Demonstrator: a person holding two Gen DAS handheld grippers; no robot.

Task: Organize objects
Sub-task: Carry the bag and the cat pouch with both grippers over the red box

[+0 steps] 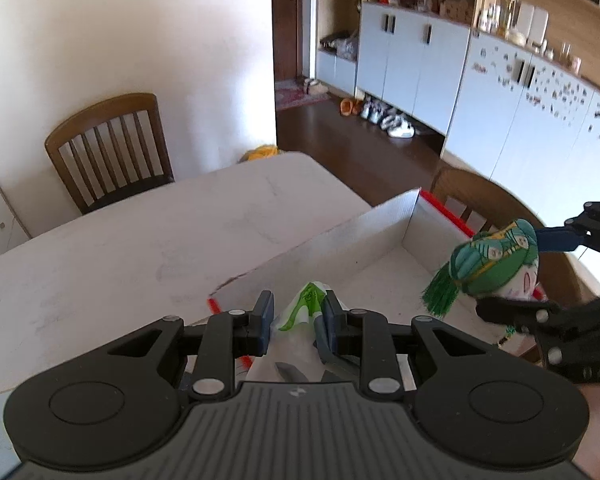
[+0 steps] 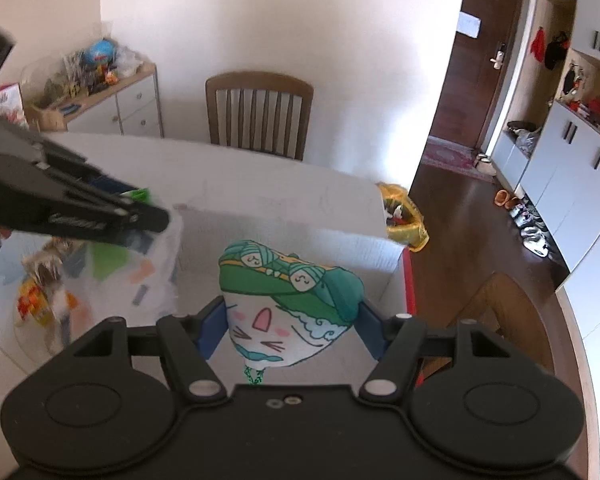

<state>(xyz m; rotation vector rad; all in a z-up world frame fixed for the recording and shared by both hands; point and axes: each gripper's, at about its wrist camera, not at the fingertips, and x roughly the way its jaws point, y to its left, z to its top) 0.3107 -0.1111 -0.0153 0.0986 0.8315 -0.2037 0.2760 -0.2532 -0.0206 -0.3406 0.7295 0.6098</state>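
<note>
One plush toy (image 2: pixel 288 304) in right claw (image 2: pixel 288 320), one plastic bag (image 1: pixel 304 312) in left claw (image 1: pixel 296 312), one box (image 1: pixel 380 224).

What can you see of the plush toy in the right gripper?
The plush toy is a small stuffed cushion of printed fabric: white lower half with a cartoon face, pink nose, cheeks and whiskers; green and teal top with two small faces and yellow trim. A green tassel hangs from one end and a green cord from the other. The right gripper clamps it by its sides between blue pads, holding it in the air over the open white box. Nothing else touches it.
</note>
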